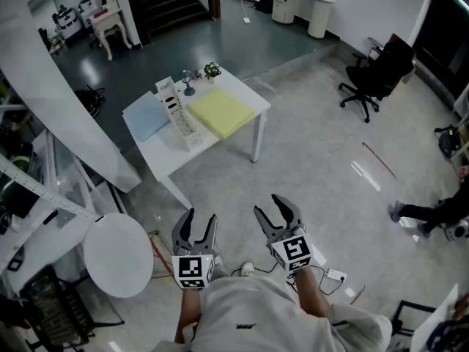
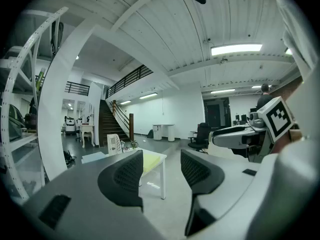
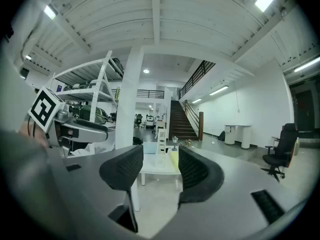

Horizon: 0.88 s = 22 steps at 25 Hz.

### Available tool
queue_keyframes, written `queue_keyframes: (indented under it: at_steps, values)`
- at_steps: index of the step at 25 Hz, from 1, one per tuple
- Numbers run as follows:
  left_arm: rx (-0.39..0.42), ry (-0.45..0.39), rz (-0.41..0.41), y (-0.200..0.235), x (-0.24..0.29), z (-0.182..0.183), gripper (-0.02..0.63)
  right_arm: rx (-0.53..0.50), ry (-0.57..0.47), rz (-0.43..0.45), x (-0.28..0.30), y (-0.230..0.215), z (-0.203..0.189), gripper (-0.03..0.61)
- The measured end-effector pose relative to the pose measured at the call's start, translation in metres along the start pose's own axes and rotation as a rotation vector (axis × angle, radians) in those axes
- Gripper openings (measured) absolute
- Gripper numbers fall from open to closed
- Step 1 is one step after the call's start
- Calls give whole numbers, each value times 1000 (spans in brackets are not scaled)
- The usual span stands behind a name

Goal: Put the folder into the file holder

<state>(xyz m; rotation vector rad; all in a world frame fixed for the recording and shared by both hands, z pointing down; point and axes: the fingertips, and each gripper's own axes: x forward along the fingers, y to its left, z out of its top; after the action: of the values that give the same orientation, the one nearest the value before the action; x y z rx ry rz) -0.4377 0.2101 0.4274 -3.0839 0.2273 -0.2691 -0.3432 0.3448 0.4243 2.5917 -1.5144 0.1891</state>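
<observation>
The left gripper (image 1: 202, 220) and right gripper (image 1: 271, 210) are held side by side, nearly level, their ribbed black fingers (image 2: 122, 176) narrowly parted with nothing between them. Well beyond them, the flat yellow folder (image 1: 222, 111) lies toward the white bench's (image 1: 170, 155) right edge, just beside the perforated holder (image 1: 181, 116).

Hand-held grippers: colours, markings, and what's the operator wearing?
The left hand-held gripper and right hand-held gripper both have grey curved jaws with black textured pads. Each carries a white cube with black square markers. The person wears a light grey top.
</observation>
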Motion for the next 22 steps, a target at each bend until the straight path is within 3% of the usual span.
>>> queue_keyframes:
  at_steps: [13,22]
  values:
    - [18,-13,-16,-14,39,6,233,38,-36,-2,13,-26,-2,225]
    - [2,-22,-44,28,100,10,222,40,-12,-7,83,-44,3,225]
